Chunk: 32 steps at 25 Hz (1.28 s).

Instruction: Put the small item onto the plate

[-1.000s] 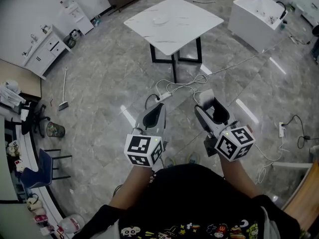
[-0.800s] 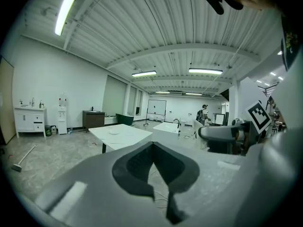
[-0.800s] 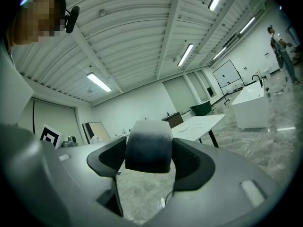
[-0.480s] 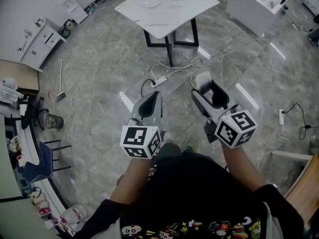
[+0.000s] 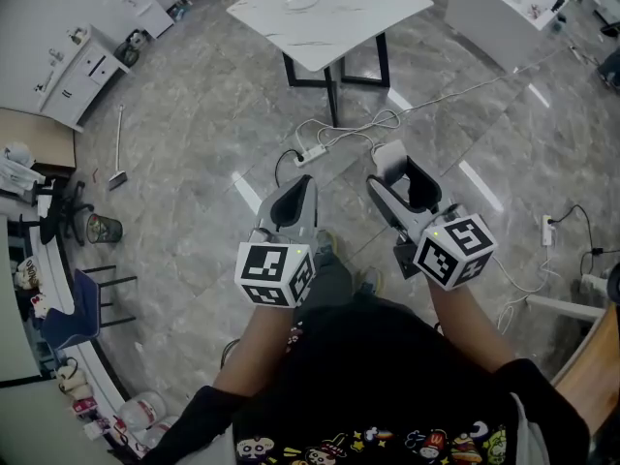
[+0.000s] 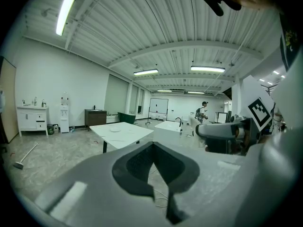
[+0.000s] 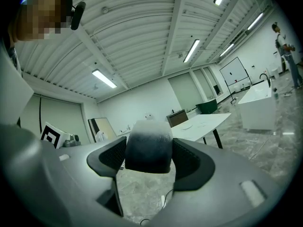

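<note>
From our head we look steeply down. One camera sits close behind the left claw (image 5: 294,194), one behind the right claw (image 5: 399,170), both looking across the room. All see the far table (image 5: 329,13).

Left tool (image 5: 294,198) and right tool (image 5: 397,170) are grey with black pads (image 6: 138,164), each bearing a black-and-white marker cube (image 5: 276,274). The black long-sleeved shirt (image 5: 378,386) carries cartoon prints.

Table (image 5: 329,13) slides toward far edge of head view, far corner now cut off. Left gripper (image 5: 298,188) and right gripper (image 5: 396,169) ride up-frame likewise. Person's foot (image 5: 325,250) steps forward, now between grippers.
</note>
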Available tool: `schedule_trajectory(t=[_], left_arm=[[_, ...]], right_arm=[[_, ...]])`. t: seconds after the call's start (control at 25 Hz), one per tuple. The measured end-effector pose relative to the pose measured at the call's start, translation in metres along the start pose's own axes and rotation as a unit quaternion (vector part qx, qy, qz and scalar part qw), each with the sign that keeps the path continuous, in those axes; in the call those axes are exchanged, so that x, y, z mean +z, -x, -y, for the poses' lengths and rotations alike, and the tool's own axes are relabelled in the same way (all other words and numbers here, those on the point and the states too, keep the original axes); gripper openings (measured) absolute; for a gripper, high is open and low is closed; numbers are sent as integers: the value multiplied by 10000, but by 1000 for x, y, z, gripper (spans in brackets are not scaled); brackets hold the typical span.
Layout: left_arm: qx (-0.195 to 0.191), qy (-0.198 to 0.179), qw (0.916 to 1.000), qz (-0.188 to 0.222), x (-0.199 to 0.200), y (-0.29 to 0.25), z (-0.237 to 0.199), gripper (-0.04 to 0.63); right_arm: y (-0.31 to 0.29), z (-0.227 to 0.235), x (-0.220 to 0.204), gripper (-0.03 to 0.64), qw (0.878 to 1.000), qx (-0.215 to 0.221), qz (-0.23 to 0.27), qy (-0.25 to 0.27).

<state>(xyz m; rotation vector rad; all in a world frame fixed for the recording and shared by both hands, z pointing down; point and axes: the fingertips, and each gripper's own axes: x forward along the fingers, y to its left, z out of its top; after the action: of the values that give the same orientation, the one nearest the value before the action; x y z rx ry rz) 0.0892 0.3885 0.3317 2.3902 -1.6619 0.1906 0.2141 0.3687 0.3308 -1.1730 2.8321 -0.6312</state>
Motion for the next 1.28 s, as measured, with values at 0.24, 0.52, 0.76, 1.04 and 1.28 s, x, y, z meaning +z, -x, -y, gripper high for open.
schedule_trajectory(t=[0.24, 0.52, 0.76, 1.04, 1.28], left_arm=[[-59, 36, 10000, -11, 2, -18, -26, 0], [-178, 12, 9998, 11, 18, -45, -60, 0], [-330, -40, 9994, 50, 37, -75, -100, 0], [-498, -75, 9987, 111, 57, -98, -144, 0], [-625, -56, 9980, 116, 64, -110, -174, 0]], right_arm=[[-28, 5, 4, 331, 9999, -127, 61, -35], [-66, 12, 17, 331, 9995, -298, 90, -12], [-112, 18, 33, 331, 9988, -466, 166, 11], [-160, 15, 47, 331, 9979, -600, 223, 54], [-190, 10, 52, 331, 9972, -704, 259, 53]])
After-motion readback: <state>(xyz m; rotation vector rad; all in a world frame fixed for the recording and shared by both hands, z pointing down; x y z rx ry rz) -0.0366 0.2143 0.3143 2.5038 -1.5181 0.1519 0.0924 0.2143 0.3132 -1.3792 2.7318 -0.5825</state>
